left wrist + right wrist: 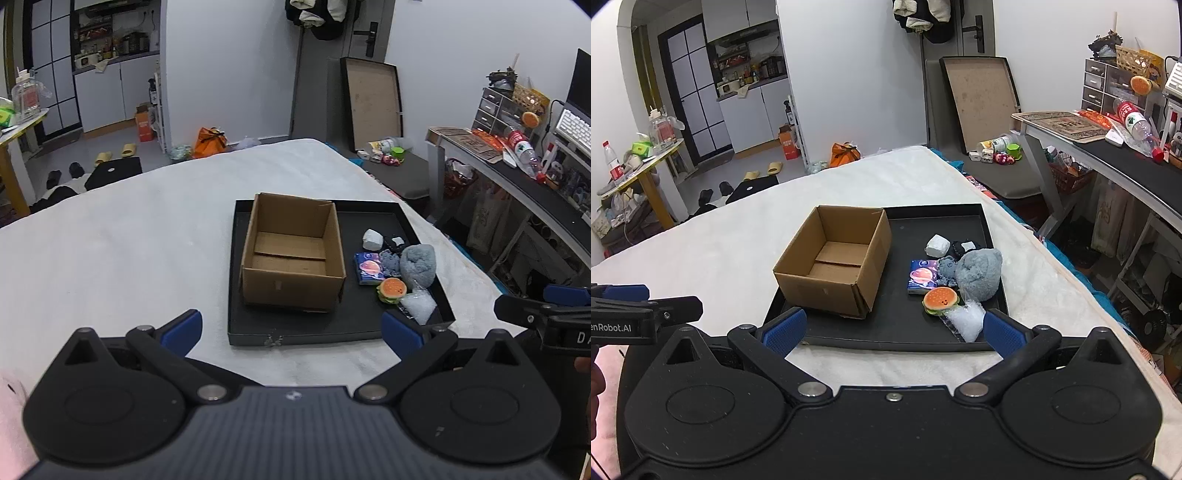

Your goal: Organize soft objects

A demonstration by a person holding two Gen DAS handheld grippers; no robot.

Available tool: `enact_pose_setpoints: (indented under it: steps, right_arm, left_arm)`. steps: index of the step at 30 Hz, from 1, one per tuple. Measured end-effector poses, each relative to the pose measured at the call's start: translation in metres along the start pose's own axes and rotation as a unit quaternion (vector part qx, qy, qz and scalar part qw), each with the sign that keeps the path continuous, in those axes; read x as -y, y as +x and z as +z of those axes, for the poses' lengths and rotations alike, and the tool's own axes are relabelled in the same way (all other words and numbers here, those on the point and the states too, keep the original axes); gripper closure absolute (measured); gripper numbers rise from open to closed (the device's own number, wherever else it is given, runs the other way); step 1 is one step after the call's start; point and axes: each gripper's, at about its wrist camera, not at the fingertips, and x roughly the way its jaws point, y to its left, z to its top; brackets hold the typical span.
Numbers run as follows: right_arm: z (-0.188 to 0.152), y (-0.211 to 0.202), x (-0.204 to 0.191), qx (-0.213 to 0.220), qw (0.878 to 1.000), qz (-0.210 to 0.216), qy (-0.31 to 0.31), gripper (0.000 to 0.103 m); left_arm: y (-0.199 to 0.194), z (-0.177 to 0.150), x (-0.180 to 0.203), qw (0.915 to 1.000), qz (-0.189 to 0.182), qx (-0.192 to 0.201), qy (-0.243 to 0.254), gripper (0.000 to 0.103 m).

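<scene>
Left wrist view: looking forward and down from near edge of black tray, slightly left of it. Right wrist view: same facing, slightly right of tray, similar closeness. Shared: tray, cardboard box inside it, room behind.

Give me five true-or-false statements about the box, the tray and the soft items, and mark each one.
1. The cardboard box is empty. True.
2. The burger toy lies inside the box. False: it lies on the black tray, beside the box.
3. Both the left gripper and the right gripper have open jaws. True.
4. The grey plush is held by the right gripper. False: it rests on the tray.
5. The box stands on the tray. True.
</scene>
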Motion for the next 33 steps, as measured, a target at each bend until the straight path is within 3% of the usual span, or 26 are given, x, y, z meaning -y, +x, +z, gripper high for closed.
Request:
enact_pose_setpoints:
  steps: [33]
  right_arm:
    - [-0.0019,0.001,-0.0042,0.001,1.0,-0.02,0.005,0.0]
  left_arm:
    - [0.0008,-0.0008,0.0029,1.0,0.006,-0.005,0.003,0.001]
